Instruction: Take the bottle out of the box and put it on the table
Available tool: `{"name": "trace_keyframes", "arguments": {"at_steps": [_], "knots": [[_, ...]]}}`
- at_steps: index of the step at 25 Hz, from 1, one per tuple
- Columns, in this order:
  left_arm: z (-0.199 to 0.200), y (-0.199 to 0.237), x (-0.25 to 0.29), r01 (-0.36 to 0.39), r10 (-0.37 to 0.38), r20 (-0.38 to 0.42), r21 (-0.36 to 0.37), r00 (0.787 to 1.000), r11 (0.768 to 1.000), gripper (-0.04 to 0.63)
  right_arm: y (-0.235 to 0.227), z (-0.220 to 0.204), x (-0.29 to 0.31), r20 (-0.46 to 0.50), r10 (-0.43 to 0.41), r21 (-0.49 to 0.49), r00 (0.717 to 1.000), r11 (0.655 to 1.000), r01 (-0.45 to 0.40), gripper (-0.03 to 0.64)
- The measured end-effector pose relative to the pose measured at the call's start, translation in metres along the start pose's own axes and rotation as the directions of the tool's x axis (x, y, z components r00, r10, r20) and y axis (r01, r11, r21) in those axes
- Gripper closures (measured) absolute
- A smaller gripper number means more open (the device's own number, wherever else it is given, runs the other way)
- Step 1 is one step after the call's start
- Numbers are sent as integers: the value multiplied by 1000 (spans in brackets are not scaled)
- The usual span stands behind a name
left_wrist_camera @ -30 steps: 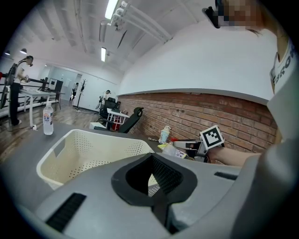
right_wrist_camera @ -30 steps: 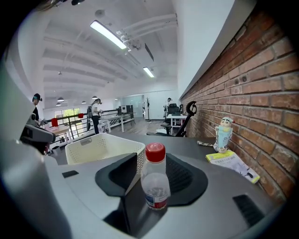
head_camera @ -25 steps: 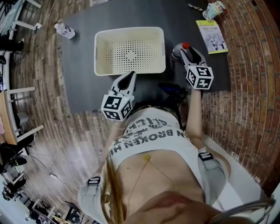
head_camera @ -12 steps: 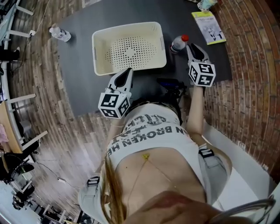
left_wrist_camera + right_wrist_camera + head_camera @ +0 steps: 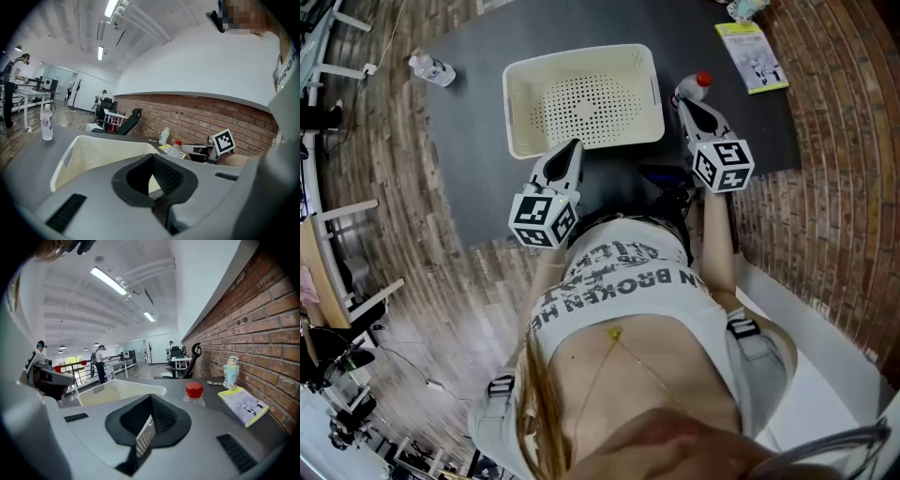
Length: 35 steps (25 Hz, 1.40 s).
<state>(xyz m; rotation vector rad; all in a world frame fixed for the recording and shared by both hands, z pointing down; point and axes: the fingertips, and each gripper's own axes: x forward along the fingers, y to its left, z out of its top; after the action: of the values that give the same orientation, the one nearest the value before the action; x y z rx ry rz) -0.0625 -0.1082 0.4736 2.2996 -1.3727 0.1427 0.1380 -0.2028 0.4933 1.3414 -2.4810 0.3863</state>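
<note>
The clear bottle with a red cap [image 5: 697, 83] stands upright on the dark table [image 5: 469, 141], just right of the white perforated basket [image 5: 581, 52], which is empty. My right gripper [image 5: 683, 101] sits just in front of the bottle. Its jaws have just been closing and are now shut with nothing between them. In the right gripper view the red cap [image 5: 194, 390] shows beyond the shut right gripper [image 5: 150, 401]. My left gripper [image 5: 573, 150] is shut and empty at the basket's near wall. From the left gripper [image 5: 152, 159] I see the basket [image 5: 93, 140] and the bottle [image 5: 176, 149].
A second water bottle [image 5: 431, 67] stands at the table's far left. A booklet [image 5: 752, 54] and a small figurine [image 5: 744, 9] lie at the far right by the brick wall. A black object [image 5: 666, 178] sits at the table's near edge.
The right gripper's jaws, open around the bottle a second ago, have come off it and shut. The bottle stands free beside the basket. The left gripper has hardly moved.
</note>
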Motion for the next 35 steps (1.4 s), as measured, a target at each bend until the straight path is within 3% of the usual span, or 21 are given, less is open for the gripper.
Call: {"name": "trace_keyframes", "arguments": {"at_steps": [8, 15, 23, 35], "knots": [[9, 0, -5, -2, 2, 27, 4, 1000, 1000, 591, 106, 24, 10, 105, 228, -45, 968, 973, -224, 609], [26, 5, -10, -30, 27, 77, 32, 997, 999, 591, 171, 66, 13, 193, 350, -200, 917, 929, -312, 609], [63, -3, -23, -35, 14, 187, 107, 982, 994, 591, 206, 102, 5, 258, 423, -256, 869, 897, -360, 609], [64, -7, -26, -47, 17, 201, 142, 979, 989, 591, 207, 93, -2, 224, 423, -232, 878, 898, -374, 609]]}}
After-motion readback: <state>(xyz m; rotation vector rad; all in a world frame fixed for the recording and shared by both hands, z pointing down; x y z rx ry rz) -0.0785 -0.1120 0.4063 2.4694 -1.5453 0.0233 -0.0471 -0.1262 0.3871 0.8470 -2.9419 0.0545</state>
